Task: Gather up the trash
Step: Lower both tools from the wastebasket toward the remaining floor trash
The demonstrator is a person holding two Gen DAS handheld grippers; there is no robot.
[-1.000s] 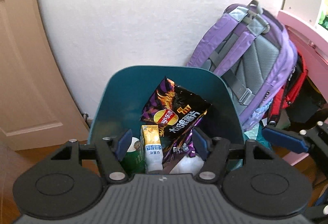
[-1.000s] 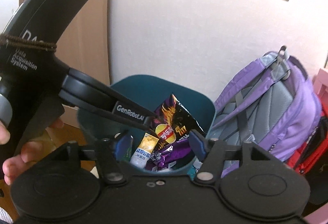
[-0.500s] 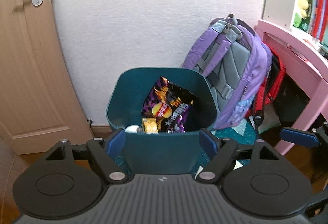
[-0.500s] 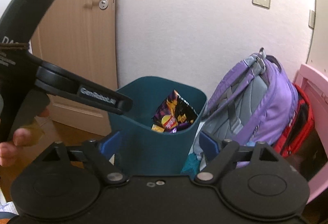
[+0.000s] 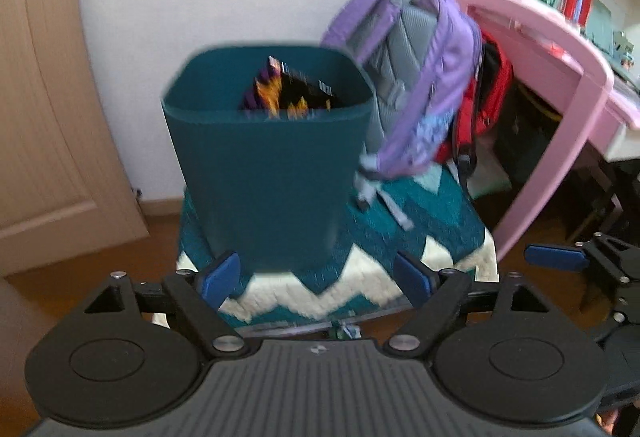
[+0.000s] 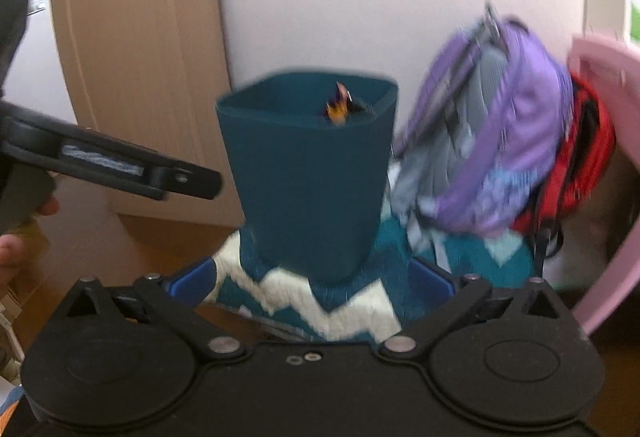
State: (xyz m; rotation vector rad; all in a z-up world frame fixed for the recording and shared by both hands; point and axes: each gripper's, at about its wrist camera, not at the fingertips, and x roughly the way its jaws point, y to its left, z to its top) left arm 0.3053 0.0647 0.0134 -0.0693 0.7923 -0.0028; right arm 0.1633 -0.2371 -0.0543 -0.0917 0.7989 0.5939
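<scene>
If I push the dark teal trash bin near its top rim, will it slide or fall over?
The trash bin is tall and narrows toward its base, so a high push would probably tip it. It stands on a zigzag rug, which likely resists sliding. Only a snack bag shows inside, so it seems light.

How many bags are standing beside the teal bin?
2. The purple backpack leans on the wall, right of the teal bin. The red bag sits behind it, under the pink desk. Others may be hidden there.
</scene>
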